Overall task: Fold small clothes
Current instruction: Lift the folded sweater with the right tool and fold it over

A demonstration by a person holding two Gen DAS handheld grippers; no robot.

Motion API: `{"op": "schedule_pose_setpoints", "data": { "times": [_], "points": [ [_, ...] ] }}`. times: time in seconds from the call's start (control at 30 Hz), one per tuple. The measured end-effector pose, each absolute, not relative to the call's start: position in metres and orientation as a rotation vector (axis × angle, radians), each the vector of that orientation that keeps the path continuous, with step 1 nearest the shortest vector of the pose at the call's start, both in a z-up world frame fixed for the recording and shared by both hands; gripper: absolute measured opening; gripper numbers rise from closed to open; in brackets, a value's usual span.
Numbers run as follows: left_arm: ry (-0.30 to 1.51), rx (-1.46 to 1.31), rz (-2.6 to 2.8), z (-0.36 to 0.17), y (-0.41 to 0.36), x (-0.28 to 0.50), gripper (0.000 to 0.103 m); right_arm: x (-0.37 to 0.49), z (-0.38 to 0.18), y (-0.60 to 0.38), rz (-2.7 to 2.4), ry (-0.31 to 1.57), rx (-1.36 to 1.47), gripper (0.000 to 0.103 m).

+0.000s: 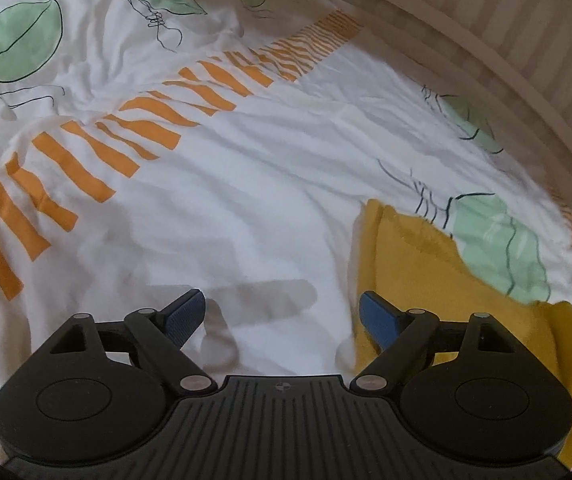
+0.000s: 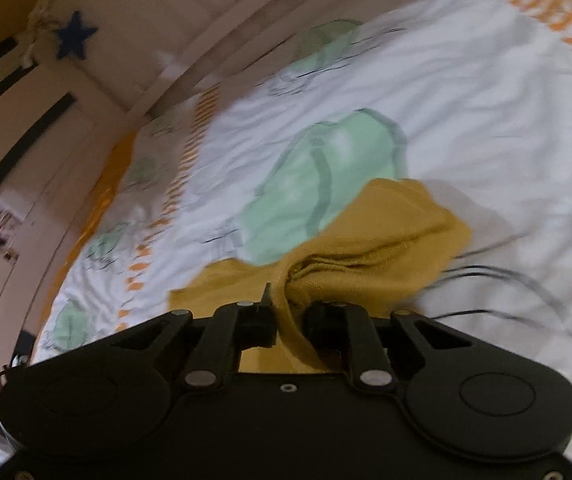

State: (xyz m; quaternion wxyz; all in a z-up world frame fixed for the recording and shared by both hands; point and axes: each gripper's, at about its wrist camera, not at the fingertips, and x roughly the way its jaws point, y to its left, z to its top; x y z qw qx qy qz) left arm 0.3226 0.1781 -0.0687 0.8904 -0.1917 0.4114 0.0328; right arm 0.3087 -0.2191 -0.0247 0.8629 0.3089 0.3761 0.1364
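Bed covered by a white cotton duvet printed with pale green leaf shapes, thin black line drawings and a band of orange stripes; wrinkled all over. A pale wooden bed rail curves along the far edge.

Left tongs — black frame, blue ribbed pads — stand wide apart with nothing between them, only bare duvet below. The mustard-yellow knitted garment lies on the duvet just beside the right-hand pad, spreading off toward the lower right of the left wrist view.

Right tongs are closed on a bunched fold of the same mustard garment; cloth is gathered between the black fingers and a strip of it runs back toward the camera. The rest of the garment drapes forward onto the duvet, partly over a green leaf print. Right wrist view is motion-blurred.

A dark blue star hangs on the pale rail at upper left.
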Motion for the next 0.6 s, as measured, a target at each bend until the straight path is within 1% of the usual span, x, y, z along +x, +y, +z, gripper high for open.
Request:
{"op": "schedule_pose_setpoints", "data": {
  "times": [0.17, 0.33, 0.6],
  "points": [
    [0.84, -0.423, 0.051, -0.064, 0.185, 0.321, 0.084, 0.323, -0.02, -0.16, 0.386, 0.795, 0.642, 0.023],
    [0.848, -0.441, 0.026, -0.063, 0.192, 0.323, 0.084, 0.334, -0.032, -0.103, 0.448, 0.843, 0.58, 0.023],
    [0.847, -0.512, 0.036, -0.064, 0.207, 0.322, 0.084, 0.333, -0.045, -0.035, 0.488, 0.888, 0.384, 0.023]
  ]
}}
